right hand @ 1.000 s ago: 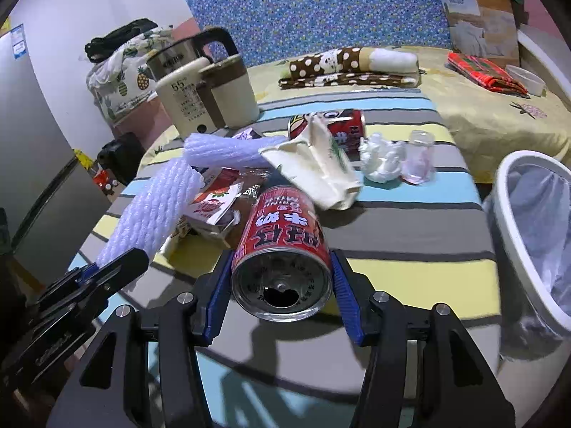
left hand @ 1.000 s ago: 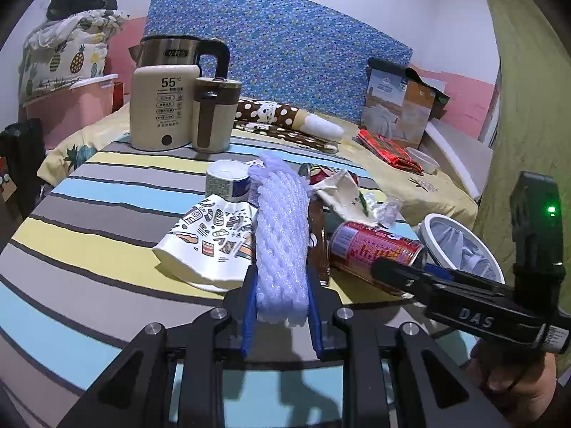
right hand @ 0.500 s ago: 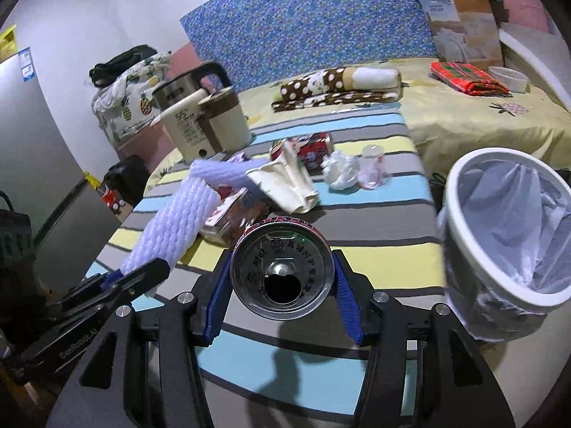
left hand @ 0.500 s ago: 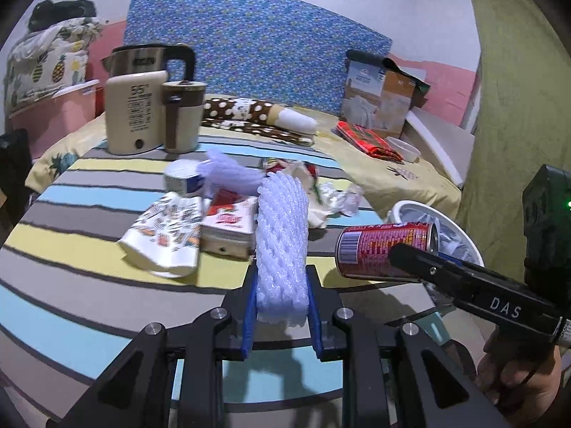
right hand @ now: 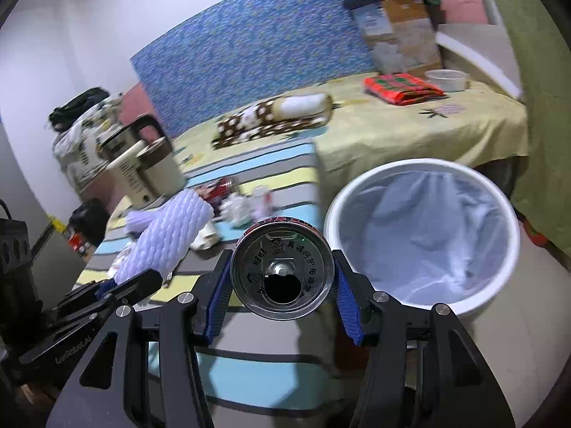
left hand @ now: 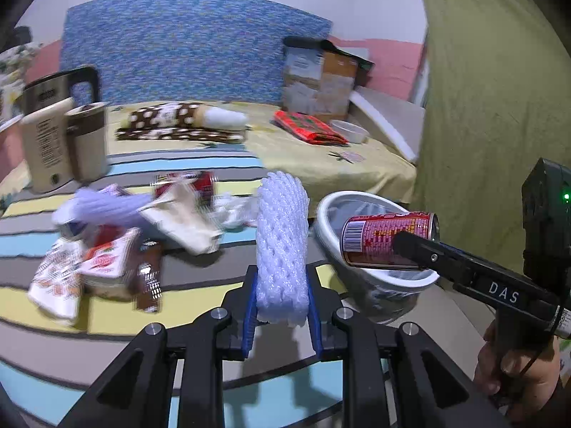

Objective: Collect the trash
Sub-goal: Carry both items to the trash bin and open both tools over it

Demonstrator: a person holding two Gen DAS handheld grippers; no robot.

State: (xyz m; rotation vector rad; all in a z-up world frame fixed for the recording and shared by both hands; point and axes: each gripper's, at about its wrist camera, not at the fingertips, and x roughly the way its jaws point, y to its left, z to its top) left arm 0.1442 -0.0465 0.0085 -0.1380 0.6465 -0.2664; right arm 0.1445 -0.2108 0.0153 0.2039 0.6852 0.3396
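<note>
Just beside table edge (right hand: 316, 164), bin (right hand: 421, 167), floor beyond

Left gripper (left hand: 282, 306), bottom centre: blue pads clamped on white foam fruit net (left hand: 282, 249), standing upright. Right gripper (left hand: 410, 246), right edge: gripping red drink can (left hand: 378, 239) sideways over white bin (left hand: 357, 271). Left: blurred wrappers (left hand: 103, 260) on striped tablecloth (left hand: 107, 317); kettle (left hand: 53, 142) upper left.
</note>
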